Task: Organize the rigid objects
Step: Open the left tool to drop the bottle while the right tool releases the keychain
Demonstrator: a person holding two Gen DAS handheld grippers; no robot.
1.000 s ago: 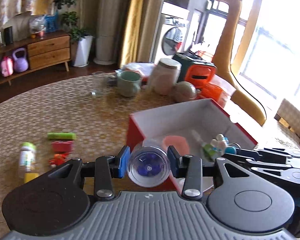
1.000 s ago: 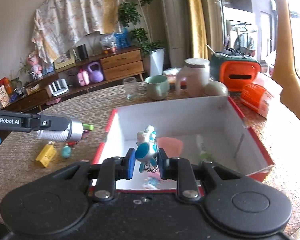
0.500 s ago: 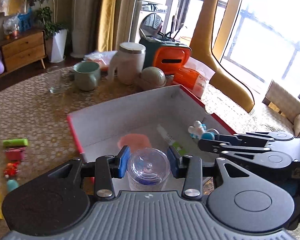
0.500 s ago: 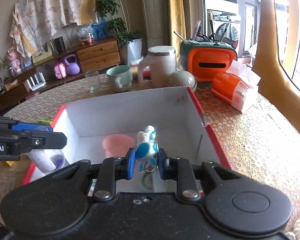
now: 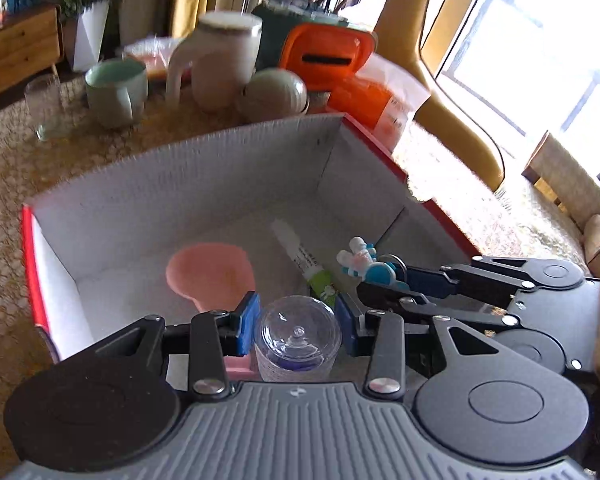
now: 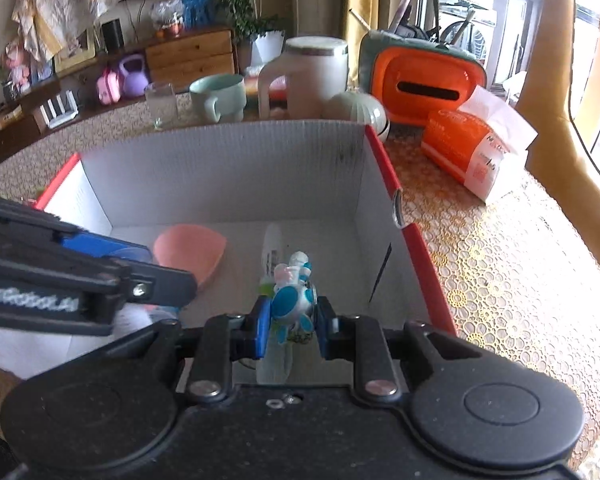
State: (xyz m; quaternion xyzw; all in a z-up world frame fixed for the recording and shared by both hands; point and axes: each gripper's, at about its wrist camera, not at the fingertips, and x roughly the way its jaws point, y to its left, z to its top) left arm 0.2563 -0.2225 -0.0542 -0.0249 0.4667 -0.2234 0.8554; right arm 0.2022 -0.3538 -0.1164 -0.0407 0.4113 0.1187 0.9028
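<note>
Clear bottle (image 5: pixel 298 336), blue-white figurine (image 6: pixel 294 300) above box (image 6: pixel 228 160)

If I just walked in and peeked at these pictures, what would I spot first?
Probably the big red box with white insides, right in the middle of the table. Over it, the left gripper holds a clear plastic jar and the right gripper pinches a blue and white toy figure. A pink bowl already lies inside.
</note>
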